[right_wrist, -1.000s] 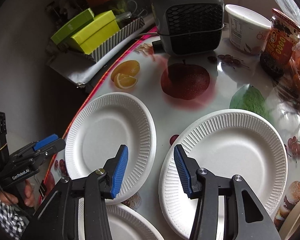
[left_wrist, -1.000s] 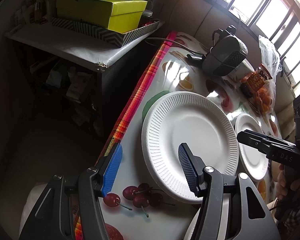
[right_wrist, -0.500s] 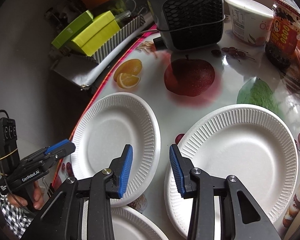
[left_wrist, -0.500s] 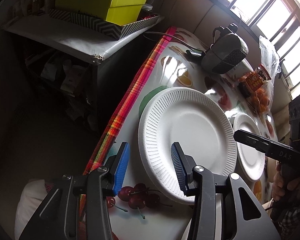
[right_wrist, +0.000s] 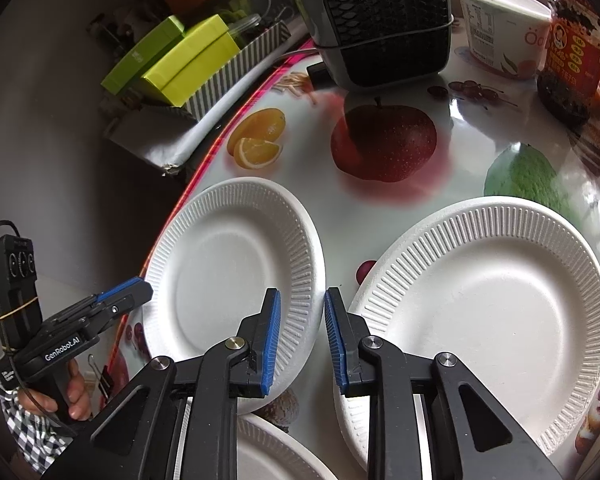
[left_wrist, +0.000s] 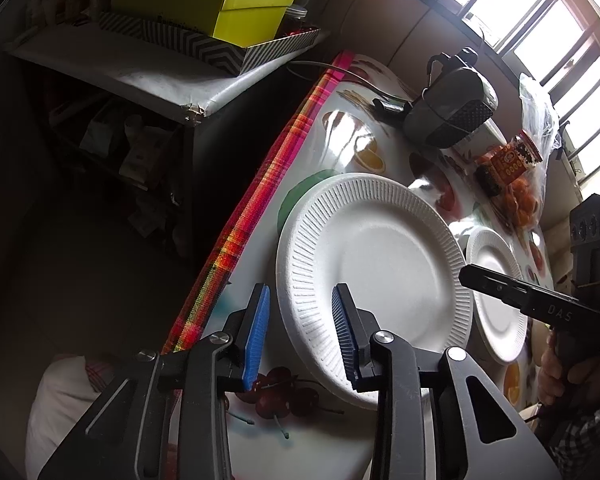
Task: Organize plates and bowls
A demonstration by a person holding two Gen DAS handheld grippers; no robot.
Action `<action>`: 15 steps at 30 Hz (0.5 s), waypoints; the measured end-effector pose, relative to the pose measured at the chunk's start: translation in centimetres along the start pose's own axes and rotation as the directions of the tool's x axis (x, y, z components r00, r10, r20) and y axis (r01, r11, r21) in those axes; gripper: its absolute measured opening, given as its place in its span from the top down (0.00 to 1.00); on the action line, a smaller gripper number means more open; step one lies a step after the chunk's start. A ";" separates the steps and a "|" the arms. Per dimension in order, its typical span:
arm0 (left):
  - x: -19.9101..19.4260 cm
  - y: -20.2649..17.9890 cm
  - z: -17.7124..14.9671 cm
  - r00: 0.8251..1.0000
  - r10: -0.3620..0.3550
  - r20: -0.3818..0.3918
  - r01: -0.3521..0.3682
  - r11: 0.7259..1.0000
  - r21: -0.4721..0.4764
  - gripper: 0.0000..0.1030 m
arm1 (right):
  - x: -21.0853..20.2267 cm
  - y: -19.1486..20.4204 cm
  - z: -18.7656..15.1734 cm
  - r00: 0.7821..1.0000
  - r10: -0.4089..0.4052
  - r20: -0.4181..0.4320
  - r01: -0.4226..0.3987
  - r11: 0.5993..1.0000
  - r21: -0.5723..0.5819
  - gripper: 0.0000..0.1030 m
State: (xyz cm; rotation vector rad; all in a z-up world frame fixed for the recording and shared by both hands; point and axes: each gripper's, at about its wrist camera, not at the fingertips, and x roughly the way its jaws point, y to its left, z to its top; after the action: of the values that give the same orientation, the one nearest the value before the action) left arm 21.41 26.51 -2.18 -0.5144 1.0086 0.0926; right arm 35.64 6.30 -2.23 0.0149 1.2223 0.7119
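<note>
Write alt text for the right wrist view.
The right tool, its jaws just closed with nothing between them, hovers over the gap between two white foam plates, the left plate and the right plate, on a fruit-print tablecloth. A heater stands behind.

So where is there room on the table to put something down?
The best bare patch is over the printed apple, between the heater, the left plate and the right plate. A smaller one is by the printed orange. The near side is crowded with plates, the far right with the tub and jar.
</note>
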 end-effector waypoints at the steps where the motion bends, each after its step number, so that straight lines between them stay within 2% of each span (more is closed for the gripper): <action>1: 0.1 0.0 0.0 1.000 0.000 -0.002 0.000 1.000 0.001 0.74 | 0.0 -0.1 0.0 1.000 0.000 0.001 0.000 1.000 0.002 0.81; 15: 0.1 0.1 0.1 1.000 0.015 0.001 -0.015 1.000 -0.004 0.83 | 0.0 -0.3 -0.1 1.000 0.000 0.000 0.000 1.000 0.007 0.83</action>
State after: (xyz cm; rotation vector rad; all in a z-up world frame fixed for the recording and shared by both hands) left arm 21.50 26.57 -2.27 -0.5100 1.0116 0.1087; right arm 35.66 5.99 -2.40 0.0203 1.2248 0.7079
